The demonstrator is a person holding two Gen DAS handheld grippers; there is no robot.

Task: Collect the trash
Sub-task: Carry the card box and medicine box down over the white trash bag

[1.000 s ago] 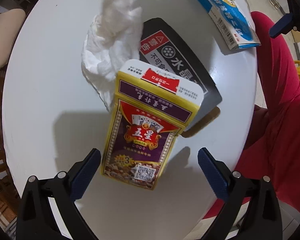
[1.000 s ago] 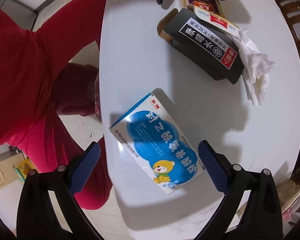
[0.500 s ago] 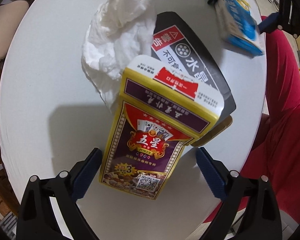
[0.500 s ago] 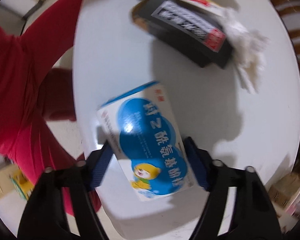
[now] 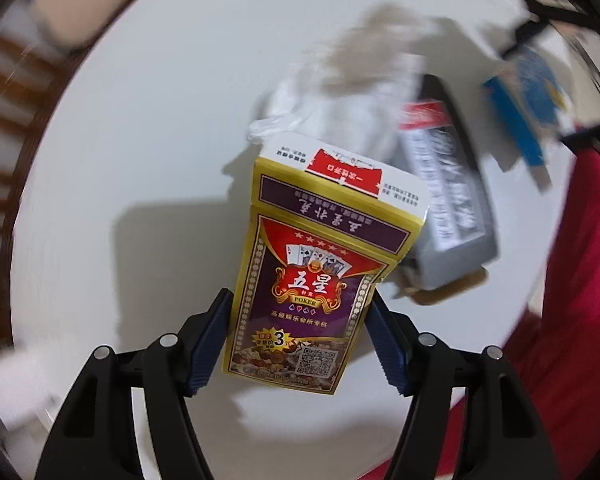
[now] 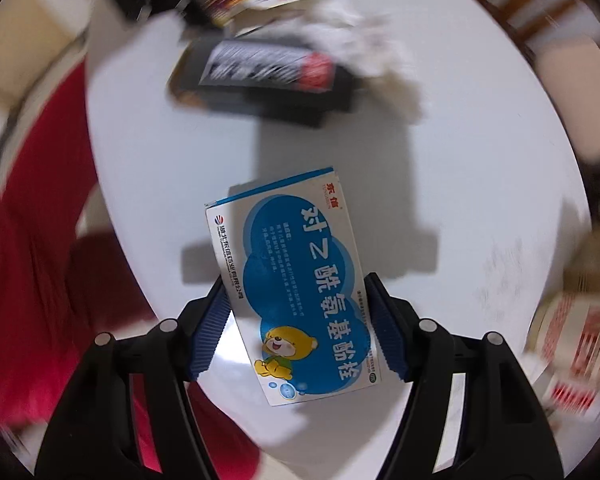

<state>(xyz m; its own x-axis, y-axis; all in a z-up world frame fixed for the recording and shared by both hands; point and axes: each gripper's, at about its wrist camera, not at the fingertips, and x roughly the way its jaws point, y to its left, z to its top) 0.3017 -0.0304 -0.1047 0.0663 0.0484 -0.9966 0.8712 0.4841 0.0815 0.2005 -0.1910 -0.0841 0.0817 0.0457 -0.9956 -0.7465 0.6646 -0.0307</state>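
The left gripper (image 5: 298, 342) has its blue pads (image 5: 209, 342) pressed against both long sides of the playing card box (image 5: 312, 276), pinching it near its lower end. The purple and yellow box runs straight ahead from the fingers, with its flap end, white with a red label, farthest from them. It appears raised off the white round table (image 5: 160, 140), whose surface shows a shadow ahead of and to the left of the gripper. Beyond the box's far end lies a crumpled white tissue (image 5: 340, 108), blurred. Ahead and to the right of the gripper sits a black carton (image 5: 452, 200) with a white and red label, its brown open end nearest the fingers. Farther ahead to the right, the blue medicine box (image 5: 528, 108) is visible as a smear, with dark gripper parts around it.

In the right wrist view, the right gripper (image 6: 298, 338) clamps the blue medicine box (image 6: 300, 288) between its blue pads (image 6: 208, 334), squeezing the box's long edges. The box, with a cartoon bear printed at the end nearest the fingers, points ahead and a little left. Whether it touches the table (image 6: 460, 200) cannot be told. Well ahead of this gripper lies the black carton (image 6: 268, 76), and beyond it to the right the tissue (image 6: 356, 44), both blurred. At the far left of the gripper is red clothing (image 6: 28, 240).
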